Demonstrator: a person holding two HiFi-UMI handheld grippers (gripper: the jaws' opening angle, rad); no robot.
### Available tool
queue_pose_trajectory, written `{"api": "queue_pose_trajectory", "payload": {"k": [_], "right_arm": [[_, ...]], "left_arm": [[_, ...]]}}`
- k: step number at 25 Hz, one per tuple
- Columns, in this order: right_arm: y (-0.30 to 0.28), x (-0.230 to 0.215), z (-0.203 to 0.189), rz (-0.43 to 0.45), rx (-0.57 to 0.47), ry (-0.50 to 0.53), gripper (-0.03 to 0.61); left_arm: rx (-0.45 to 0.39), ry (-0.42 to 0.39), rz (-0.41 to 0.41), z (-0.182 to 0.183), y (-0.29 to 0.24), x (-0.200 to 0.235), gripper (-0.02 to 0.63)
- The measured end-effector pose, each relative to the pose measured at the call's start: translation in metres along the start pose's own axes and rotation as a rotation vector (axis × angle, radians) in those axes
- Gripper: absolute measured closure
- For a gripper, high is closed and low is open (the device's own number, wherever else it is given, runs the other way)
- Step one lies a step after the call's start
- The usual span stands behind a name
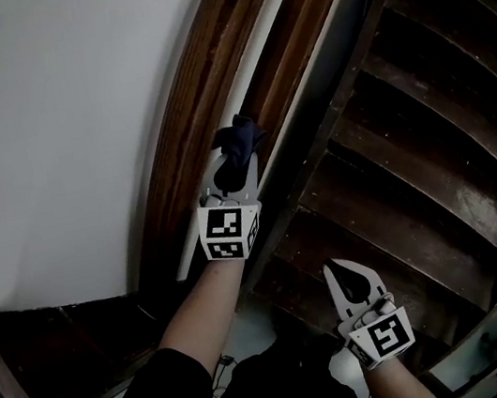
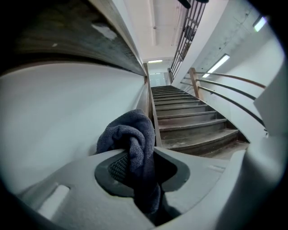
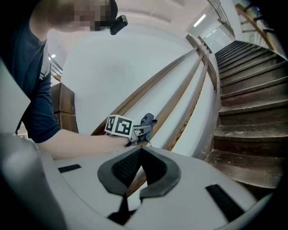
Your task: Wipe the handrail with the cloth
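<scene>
My left hand-held gripper (image 1: 237,155) is clamped on the dark blue cloth (image 1: 240,138), which bunches out past its tips right beside the wooden handrail (image 1: 179,120) running along the white wall. My right hand-held gripper (image 1: 341,271) hangs lower, over the dark stairs (image 1: 429,142), with its jaws pressed together and nothing between them.

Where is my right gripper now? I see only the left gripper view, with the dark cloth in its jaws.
Observer: The right gripper is shut and empty. It is over the stairs, apart from the handrail.
Operator: Does the cloth touch the handrail?
Observer: The head view shows the cloth, held by the left gripper, right beside the handrail's dark wood. I cannot tell if they touch.
</scene>
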State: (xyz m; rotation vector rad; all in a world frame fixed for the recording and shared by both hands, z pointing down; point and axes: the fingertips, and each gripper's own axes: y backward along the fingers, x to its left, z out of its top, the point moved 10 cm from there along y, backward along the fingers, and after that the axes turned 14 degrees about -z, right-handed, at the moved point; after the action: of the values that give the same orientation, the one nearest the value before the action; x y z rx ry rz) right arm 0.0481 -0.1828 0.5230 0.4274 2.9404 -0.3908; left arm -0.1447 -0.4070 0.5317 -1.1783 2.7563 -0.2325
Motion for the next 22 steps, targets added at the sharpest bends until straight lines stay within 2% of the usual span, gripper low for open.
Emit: {"api": "queue_pose_trajectory", "payload": {"k": [11, 18, 22], "right_arm": [[0.029, -0.018, 0.025, -0.121, -0.019, 0.012, 0.569], [0.016, -0.019, 0.065, -0.141, -0.093, 0.059, 0.569], [0.022, -0.012, 0.082, -0.144, -0.106, 0.076, 0.569]], "left_arm": [[0.001, -0.055, -0.032, 0.045, -0.048, 0.006, 0.517], [0.008, -0.067, -0.070, 0.069, -0.066, 0.006, 0.517], [-0.012, -0.066, -0.115, 0.080, -0.055, -0.014, 0.517]]}}
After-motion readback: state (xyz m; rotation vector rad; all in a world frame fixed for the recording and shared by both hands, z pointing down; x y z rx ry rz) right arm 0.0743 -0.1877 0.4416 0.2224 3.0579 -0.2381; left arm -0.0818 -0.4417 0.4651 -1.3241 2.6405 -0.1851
